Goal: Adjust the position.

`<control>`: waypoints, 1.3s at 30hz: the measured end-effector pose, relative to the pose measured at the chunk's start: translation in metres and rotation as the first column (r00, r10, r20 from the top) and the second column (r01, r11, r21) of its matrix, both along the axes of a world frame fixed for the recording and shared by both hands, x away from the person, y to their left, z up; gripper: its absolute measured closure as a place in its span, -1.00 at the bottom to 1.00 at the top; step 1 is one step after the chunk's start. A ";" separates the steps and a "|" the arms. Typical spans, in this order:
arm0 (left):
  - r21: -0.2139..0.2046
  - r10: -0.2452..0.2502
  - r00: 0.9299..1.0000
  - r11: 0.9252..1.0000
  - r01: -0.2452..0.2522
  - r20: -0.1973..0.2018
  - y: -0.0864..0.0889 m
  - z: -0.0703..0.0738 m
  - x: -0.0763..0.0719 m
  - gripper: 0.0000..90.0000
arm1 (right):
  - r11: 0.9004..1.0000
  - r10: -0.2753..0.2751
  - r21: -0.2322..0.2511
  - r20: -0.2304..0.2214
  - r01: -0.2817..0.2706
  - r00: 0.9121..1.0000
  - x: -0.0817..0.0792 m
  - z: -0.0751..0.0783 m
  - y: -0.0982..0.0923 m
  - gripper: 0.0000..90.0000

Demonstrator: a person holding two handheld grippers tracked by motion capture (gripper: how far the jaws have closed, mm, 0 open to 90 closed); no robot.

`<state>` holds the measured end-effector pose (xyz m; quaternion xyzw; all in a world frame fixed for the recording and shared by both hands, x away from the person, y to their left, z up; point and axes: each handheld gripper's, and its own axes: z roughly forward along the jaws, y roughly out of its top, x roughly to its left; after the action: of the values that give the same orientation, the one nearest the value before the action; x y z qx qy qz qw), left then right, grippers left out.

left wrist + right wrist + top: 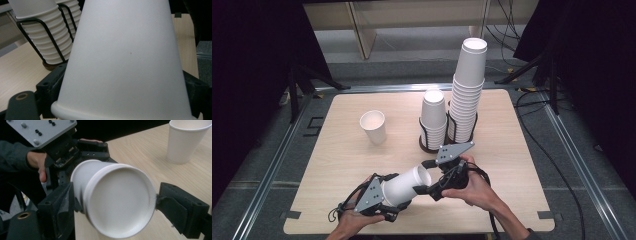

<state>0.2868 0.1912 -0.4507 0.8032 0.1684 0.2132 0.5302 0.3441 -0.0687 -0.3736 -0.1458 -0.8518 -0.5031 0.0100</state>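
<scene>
Paper cup (404,184) horizontal, clamped in left gripper (384,200); right gripper (428,176) grasps its base end.

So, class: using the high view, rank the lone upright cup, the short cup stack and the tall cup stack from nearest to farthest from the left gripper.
From the left gripper:
1. Short cup stack, mid-table, in its rack.
2. Lone upright cup, left of the stacks; nearly as close.
3. Tall cup stack, farthest, to the right.

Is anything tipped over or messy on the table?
Nothing is spilled or broken. The tall stack of white paper cups leans slightly in its black wire holder. The white paper cups lying sideways are held between the left tool and the right tool, not fallen.
</scene>
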 end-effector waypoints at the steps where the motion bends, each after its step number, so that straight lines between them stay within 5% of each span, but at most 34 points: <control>1: 0.018 0.003 1.000 1.000 -0.003 -0.006 0.000 0.000 0.000 -0.69 | 1.000 0.000 -0.008 0.013 0.001 1.000 -0.001 0.002 0.000 -0.65; 7: 0.128 -0.017 0.999 0.992 0.020 -0.027 -0.003 -0.001 0.000 -0.68 | 0.992 0.029 -0.122 0.101 -0.017 0.994 -0.008 0.009 0.000 -0.63; 9: 0.187 -0.031 0.999 0.982 0.036 -0.031 -0.003 0.000 0.000 -0.68 | 0.985 0.047 -0.171 0.135 -0.023 0.990 -0.010 0.008 0.001 -0.63; 14: 0.252 -0.062 0.997 0.965 0.070 -0.039 -0.008 -0.002 -0.003 -0.68 | 0.961 0.114 -0.267 0.174 -0.065 0.978 -0.015 0.003 0.009 -0.63; 18: 0.304 -0.088 0.996 0.948 0.092 -0.028 -0.011 -0.002 -0.005 -0.68 | 0.944 0.153 -0.313 0.148 -0.100 0.977 -0.019 -0.004 0.015 -0.63; 25: 0.336 -0.108 0.994 0.935 0.110 -0.025 -0.013 -0.002 -0.008 -0.67 | 0.906 0.209 -0.402 0.144 -0.135 0.967 -0.024 -0.015 0.025 -0.62; 31: 0.344 -0.130 0.991 0.930 0.130 -0.021 -0.014 0.000 -0.010 -0.67 | 0.885 0.240 -0.435 0.122 -0.165 0.963 -0.025 -0.023 0.031 -0.62; 35: 0.369 -0.158 0.987 0.917 0.149 -0.008 -0.014 0.001 -0.010 -0.67 | 0.867 0.261 -0.464 0.116 -0.180 0.958 -0.026 -0.028 0.035 -0.61; 39: 0.377 -0.169 0.986 0.913 0.156 -0.001 -0.016 0.000 -0.011 -0.67 | 0.850 0.279 -0.490 0.107 -0.194 0.954 -0.028 -0.033 0.039 -0.60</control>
<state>0.2757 0.1754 -0.4505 0.8974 0.0486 0.2095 0.3852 0.3156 -0.0296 -0.4063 0.0070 -0.9577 -0.2850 -0.0383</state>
